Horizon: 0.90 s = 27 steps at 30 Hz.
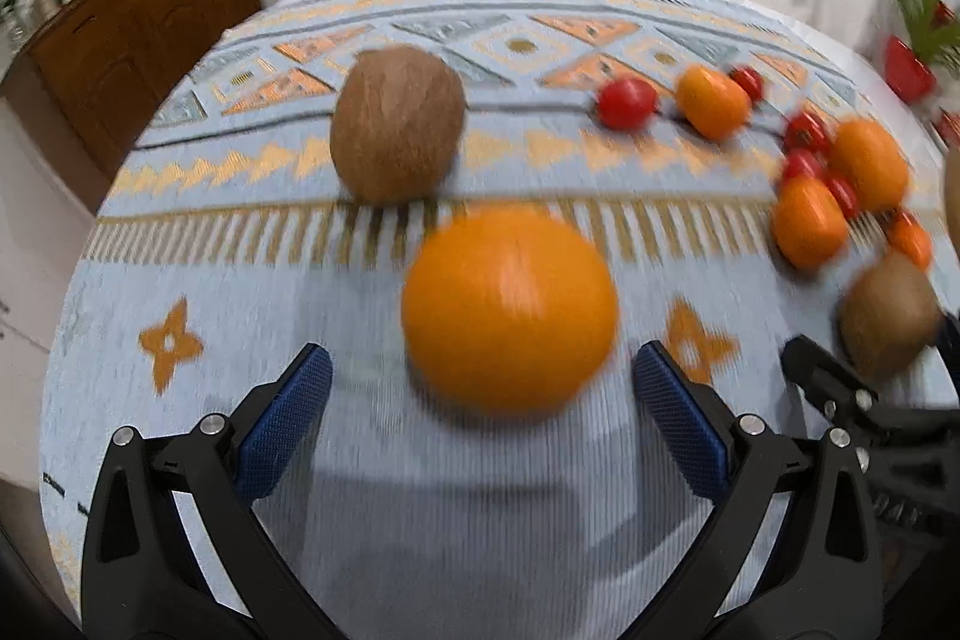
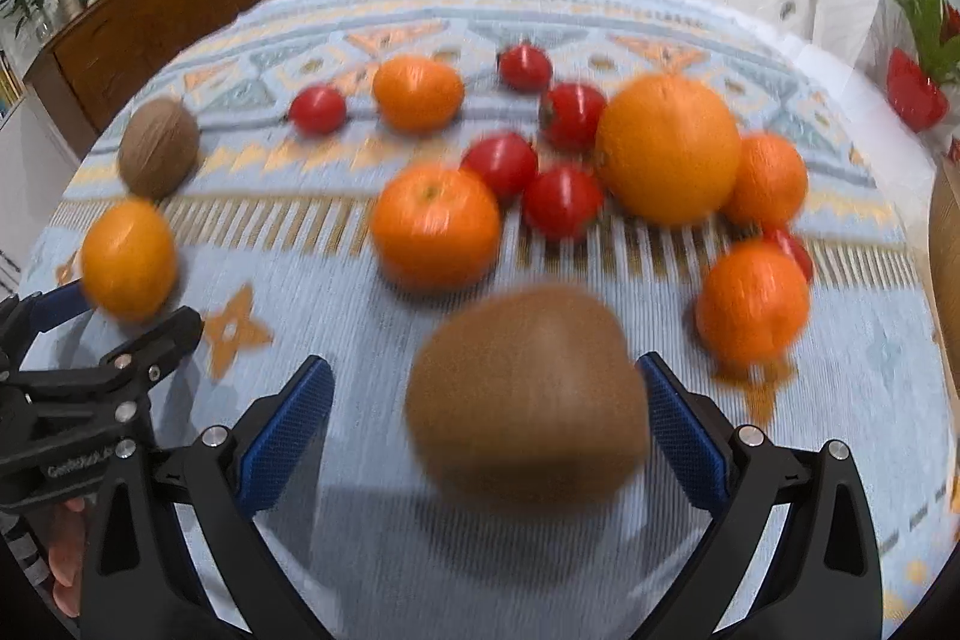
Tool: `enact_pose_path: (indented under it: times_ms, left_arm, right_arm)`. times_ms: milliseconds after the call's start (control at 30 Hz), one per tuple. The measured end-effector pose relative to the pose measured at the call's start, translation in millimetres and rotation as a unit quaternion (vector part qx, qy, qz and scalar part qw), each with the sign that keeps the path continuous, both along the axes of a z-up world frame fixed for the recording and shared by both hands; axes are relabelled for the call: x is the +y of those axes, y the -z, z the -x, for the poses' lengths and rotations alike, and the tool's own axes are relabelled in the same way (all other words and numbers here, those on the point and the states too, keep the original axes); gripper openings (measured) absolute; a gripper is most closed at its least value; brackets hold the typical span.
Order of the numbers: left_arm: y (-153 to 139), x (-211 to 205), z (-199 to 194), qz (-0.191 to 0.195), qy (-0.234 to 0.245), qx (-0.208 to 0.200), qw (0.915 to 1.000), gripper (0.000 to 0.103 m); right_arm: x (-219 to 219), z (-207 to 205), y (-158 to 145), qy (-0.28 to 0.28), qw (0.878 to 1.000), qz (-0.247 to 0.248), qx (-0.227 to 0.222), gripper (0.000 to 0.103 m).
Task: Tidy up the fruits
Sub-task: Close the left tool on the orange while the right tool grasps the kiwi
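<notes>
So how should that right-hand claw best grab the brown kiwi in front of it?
Probably across its widest middle, straight in from the near side. The kiwi lies between the open right gripper fingers, near the right pad, with bare tablecloth to its left.

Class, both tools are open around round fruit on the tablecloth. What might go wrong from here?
1. The large round orange sits free between the left tool fingers; an uneven close may roll it away.
2. The brown fuzzy kiwi touches only one right tool finger and could be pushed sideways.
</notes>
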<state>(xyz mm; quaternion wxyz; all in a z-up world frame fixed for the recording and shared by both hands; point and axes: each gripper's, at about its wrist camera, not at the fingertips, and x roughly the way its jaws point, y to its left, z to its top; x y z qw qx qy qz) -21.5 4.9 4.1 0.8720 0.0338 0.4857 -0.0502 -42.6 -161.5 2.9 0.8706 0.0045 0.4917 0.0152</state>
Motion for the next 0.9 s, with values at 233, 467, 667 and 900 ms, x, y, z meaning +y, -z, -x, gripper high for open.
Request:
enact_pose_path:
  times_ms: [233, 467, 667, 900]
  left_arm:
    - [-14, 29, 45, 0.061, 0.033, -0.028, 0.9972, 0.100]
    - [-53, 57, 58, 0.072, 0.044, -0.133, 0.9875, 0.100]
    - [-51, 33, 46, 0.065, 0.082, -0.162, 0.9813, 0.100]
    - [-40, 27, 51, 0.055, 0.061, -0.196, 0.9771, 0.100]
  right_arm:
    - [6, 42, -2, -0.016, 0.999, 0.006, 0.031, 0.098]
    - [-8, 83, -47, 0.025, 0.991, 0.016, -0.134, 0.098]
    - [-35, 86, -41, 0.055, 0.982, -0.009, -0.182, 0.098]
    - [-57, 84, -34, 0.069, 0.979, -0.060, -0.180, 0.098]
